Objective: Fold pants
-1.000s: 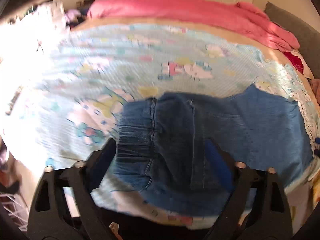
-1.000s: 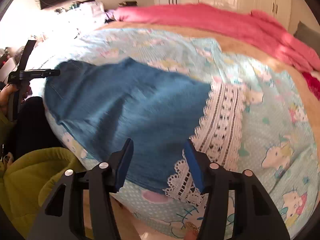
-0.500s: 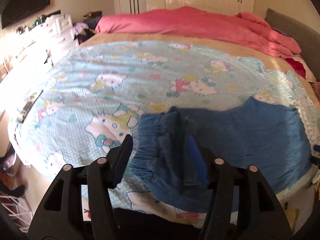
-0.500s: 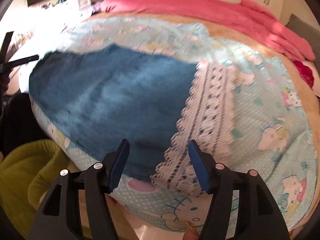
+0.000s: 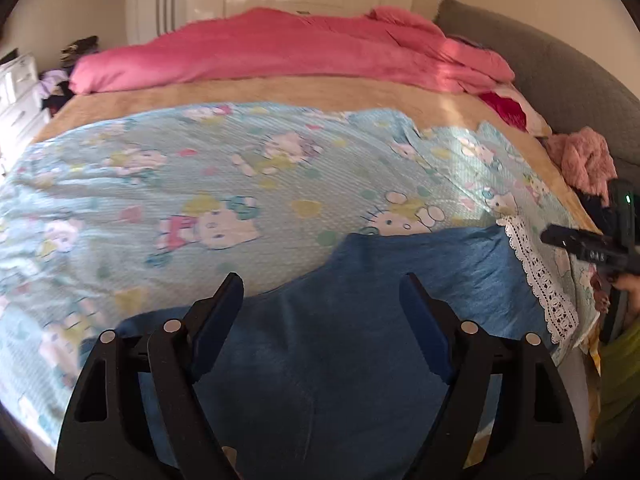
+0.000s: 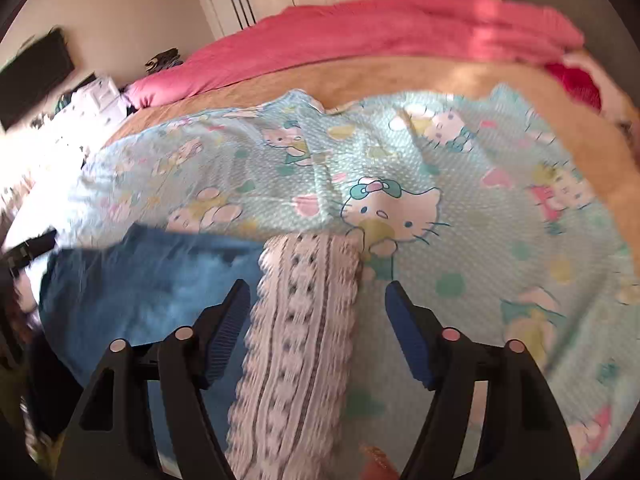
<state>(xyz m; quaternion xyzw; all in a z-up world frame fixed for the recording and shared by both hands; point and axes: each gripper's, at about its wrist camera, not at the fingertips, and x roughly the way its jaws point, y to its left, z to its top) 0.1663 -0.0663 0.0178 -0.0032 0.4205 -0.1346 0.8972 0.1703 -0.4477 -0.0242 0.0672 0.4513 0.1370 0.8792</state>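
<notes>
A bed [image 5: 280, 92] with a cartoon-cat sheet [image 5: 240, 184] holds blue pants [image 5: 360, 340] lying flat at its near edge, beside a lace trim [image 6: 296, 340]. The left gripper [image 5: 322, 296] and right gripper [image 6: 318, 300] hover above, jaws spread, holding nothing.

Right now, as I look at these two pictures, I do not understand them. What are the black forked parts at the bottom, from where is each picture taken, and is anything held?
No robot is here. A person holds one hand tool in each hand, and each tool carries a camera looking along its two fingers.

One picture is from the left tool, the other from the right tool. Both tools are open and hold nothing.

On the light blue cartoon-cat bedsheet lie the blue denim pants, beside the sheet's white lace border. Farther back lies a pink duvet.
</notes>
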